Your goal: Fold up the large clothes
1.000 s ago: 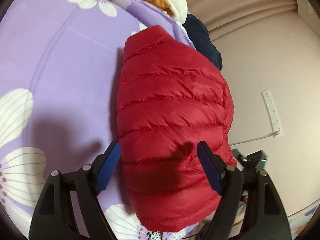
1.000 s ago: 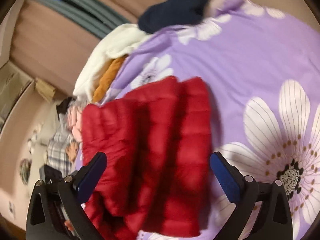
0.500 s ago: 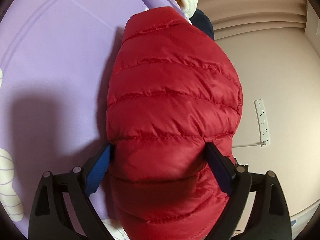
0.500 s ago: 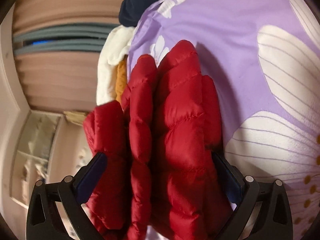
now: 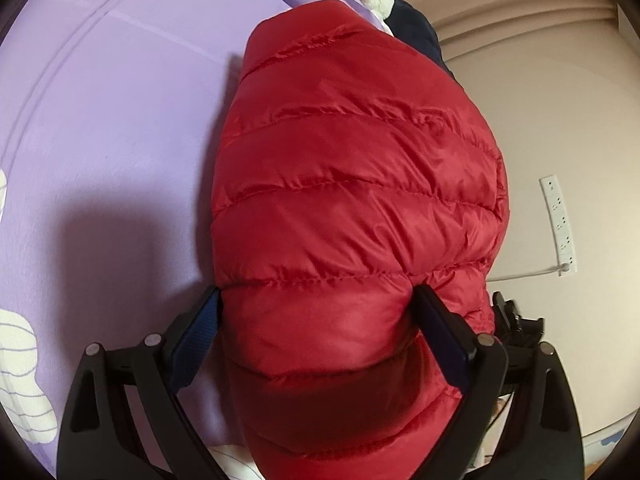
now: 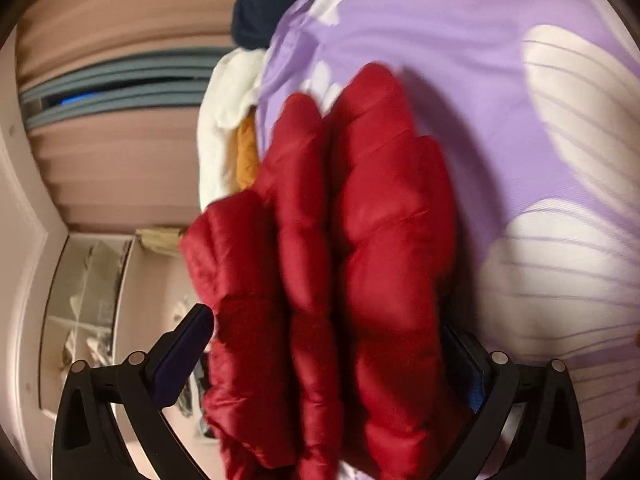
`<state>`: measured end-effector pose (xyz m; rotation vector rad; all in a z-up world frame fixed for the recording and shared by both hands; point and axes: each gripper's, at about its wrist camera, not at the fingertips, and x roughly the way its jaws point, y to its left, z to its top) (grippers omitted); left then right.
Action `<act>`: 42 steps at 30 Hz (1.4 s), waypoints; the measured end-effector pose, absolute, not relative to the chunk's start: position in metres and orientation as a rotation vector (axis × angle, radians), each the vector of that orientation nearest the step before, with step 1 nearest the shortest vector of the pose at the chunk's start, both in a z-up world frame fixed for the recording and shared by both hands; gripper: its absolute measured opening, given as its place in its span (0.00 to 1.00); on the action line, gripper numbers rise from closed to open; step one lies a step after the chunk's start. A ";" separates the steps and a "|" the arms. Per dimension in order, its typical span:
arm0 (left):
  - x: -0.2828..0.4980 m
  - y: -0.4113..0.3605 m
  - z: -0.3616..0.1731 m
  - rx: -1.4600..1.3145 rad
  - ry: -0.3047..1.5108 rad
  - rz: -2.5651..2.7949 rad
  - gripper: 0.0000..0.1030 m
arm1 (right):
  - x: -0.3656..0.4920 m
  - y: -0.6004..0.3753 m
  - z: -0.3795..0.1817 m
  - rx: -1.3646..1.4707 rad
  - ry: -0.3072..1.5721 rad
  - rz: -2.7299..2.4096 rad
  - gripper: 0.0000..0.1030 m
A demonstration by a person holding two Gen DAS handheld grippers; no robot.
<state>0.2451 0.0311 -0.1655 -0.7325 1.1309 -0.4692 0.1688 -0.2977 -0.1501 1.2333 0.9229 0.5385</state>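
The left tongs (image 5: pixel 316 320) stand wide apart with the folded red jacket (image 5: pixel 352 208) bulging between them; its padding touches both blue pads (image 5: pixel 198 336), though whether they squeeze it cannot be told. The right tongs (image 6: pixel 328 344) are also spread wide around the jacket (image 6: pixel 360 264), seen here edge-on as stacked puffy layers; the left pad stands clear of the fabric, the other is hidden against it. The jacket lies on a purple flowered bed sheet (image 5: pixel 120 128), near the bed's edge. Beyond the jacket sit a white garment (image 6: pixel 224 120), an orange one (image 6: pixel 246 156) and a dark blue one (image 6: pixel 260 12). Past the jacket's right side a white power strip (image 5: pixel 558 224) lies on the floor.
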 end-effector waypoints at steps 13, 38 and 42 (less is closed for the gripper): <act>0.243 0.022 -0.159 -0.702 1.138 -0.492 0.90 | 0.176 -0.280 -0.156 1.037 1.011 0.430 0.93; 0.220 0.108 -0.101 -0.602 0.904 -0.355 0.78 | 0.162 -0.228 -0.096 0.723 0.814 0.628 0.63; 0.238 0.125 -0.096 -0.587 0.882 -0.324 0.78 | 0.171 -0.217 -0.093 0.700 0.800 0.648 0.63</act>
